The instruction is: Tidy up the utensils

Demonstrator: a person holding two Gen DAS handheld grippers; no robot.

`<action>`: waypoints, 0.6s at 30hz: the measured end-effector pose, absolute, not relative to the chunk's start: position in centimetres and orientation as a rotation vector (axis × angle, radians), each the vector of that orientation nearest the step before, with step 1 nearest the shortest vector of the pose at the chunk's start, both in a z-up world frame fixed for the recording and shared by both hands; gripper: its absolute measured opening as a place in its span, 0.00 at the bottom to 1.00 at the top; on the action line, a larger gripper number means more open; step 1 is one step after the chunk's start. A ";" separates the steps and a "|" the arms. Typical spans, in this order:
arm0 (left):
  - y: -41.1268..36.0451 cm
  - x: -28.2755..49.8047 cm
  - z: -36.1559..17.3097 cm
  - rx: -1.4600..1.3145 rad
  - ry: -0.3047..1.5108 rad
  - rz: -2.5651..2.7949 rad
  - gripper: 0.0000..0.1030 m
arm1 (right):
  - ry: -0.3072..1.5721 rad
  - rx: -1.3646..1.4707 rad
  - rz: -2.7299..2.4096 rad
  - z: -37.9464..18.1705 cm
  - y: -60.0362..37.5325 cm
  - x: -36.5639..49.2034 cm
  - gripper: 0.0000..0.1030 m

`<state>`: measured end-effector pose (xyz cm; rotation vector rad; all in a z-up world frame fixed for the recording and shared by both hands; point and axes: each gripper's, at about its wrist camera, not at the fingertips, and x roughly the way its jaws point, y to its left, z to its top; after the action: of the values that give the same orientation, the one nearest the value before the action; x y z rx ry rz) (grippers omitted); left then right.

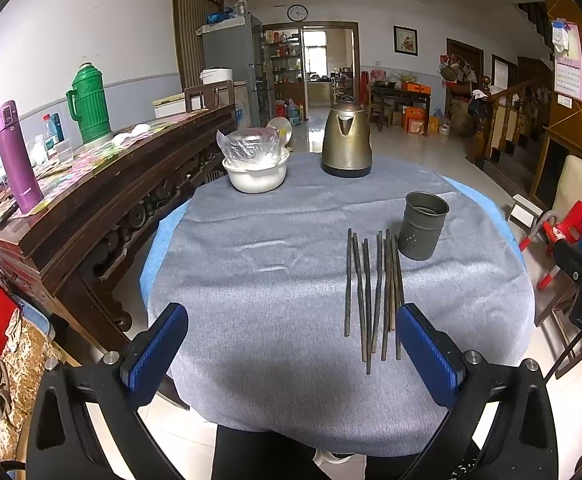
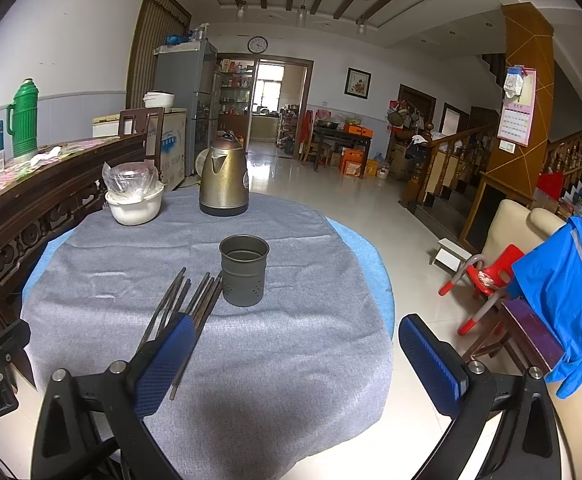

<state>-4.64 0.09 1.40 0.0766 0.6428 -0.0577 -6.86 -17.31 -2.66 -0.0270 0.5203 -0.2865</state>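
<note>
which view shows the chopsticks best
The left wrist view: the dark wooden chopsticks lie almost fully visible on the grey tablecloth. In the right wrist view, a blue finger pad hides their near ends.

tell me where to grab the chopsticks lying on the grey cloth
Grip near the near ends of the chopsticks, coming from above with fingers across their length. They lie flat and almost parallel, far tips beside the metal cup, so that end is crowded.
</note>
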 end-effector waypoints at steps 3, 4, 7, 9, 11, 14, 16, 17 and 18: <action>0.1 -4.6 1.5 0.076 0.640 -0.057 1.00 | 0.517 -0.028 -0.287 -2.6 -17.3 -6.9 1.00; 0.1 -4.6 1.5 0.076 0.638 -0.055 1.00 | 0.516 -0.029 -0.287 -2.6 -17.3 -6.9 1.00; 0.2 -4.6 1.5 0.074 0.638 -0.053 1.00 | 0.515 -0.030 -0.288 -2.6 -17.3 -6.9 1.00; 0.2 -4.6 1.6 0.072 0.638 -0.050 1.00 | 0.515 -0.029 -0.288 -2.5 -17.3 -6.9 1.00; 0.3 -4.6 1.6 0.069 0.636 -0.045 1.00 | 0.515 -0.029 -0.287 -2.4 -17.3 -6.9 1.00; 0.4 -4.6 1.6 0.064 0.636 -0.040 1.00 | 0.514 -0.029 -0.287 -2.4 -17.2 -6.9 1.00; 0.5 -4.5 1.6 0.064 0.636 -0.041 1.00 | 0.514 -0.031 -0.287 -2.4 -17.2 -6.9 1.00; 0.5 -4.5 1.7 0.065 0.636 -0.041 1.00 | 0.514 -0.030 -0.286 -2.4 -17.2 -6.9 1.00; 0.5 -4.5 1.7 0.067 0.635 -0.042 1.00 | 0.513 -0.031 -0.285 -2.2 -17.1 -6.9 1.00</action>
<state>-4.49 0.49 1.66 0.0673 0.6351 -0.0423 -6.92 -17.13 -2.23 -0.0307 0.5127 -0.2853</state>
